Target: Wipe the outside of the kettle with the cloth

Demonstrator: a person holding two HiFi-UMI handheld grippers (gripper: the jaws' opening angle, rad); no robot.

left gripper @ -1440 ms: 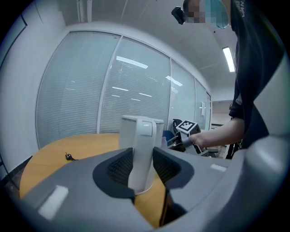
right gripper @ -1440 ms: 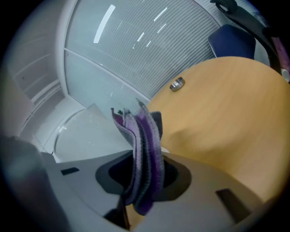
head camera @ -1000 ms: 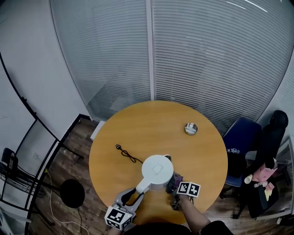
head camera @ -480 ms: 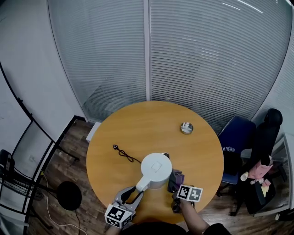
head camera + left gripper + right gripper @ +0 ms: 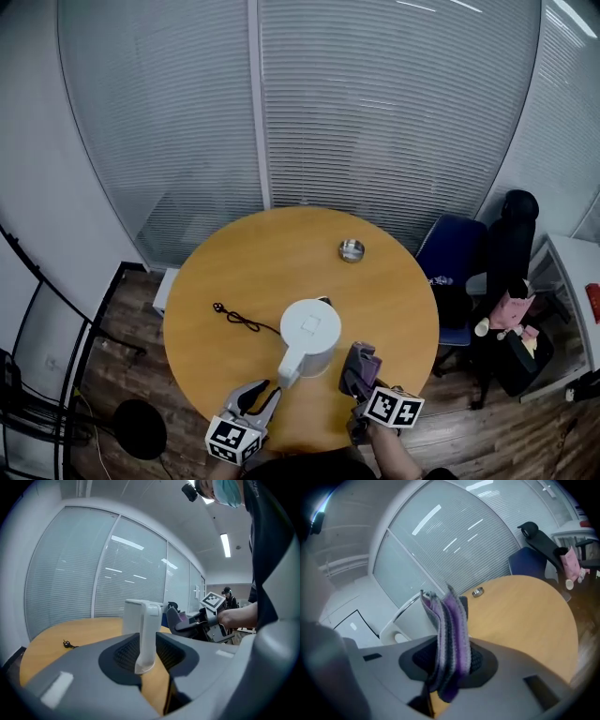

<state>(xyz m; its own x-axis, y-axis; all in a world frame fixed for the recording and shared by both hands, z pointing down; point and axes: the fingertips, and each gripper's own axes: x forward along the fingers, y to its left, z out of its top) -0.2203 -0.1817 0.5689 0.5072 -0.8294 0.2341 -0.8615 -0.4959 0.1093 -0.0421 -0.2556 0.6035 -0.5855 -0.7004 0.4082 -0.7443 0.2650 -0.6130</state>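
A white kettle (image 5: 309,330) stands near the front of the round wooden table (image 5: 281,248), its handle (image 5: 287,368) pointing toward me. My left gripper (image 5: 261,394) sits level at that handle. In the left gripper view the handle (image 5: 146,634) stands between the jaws, which are closing, and a slight gap shows on each side. My right gripper (image 5: 359,377) is raised beside the kettle's right side, shut on a folded purple and grey cloth (image 5: 361,360). In the right gripper view the cloth (image 5: 449,625) sticks up from the jaws, with the kettle (image 5: 408,617) behind it on the left.
A small round metal dish (image 5: 352,249) lies at the table's far right. A black cord with a plug (image 5: 236,318) lies left of the kettle. A blue chair (image 5: 452,267) and a black chair (image 5: 511,248) stand to the right. A glass wall with blinds is behind.
My right gripper has risen with the cloth and come off the kettle's side. The left gripper stays at the handle. The head view has shifted.
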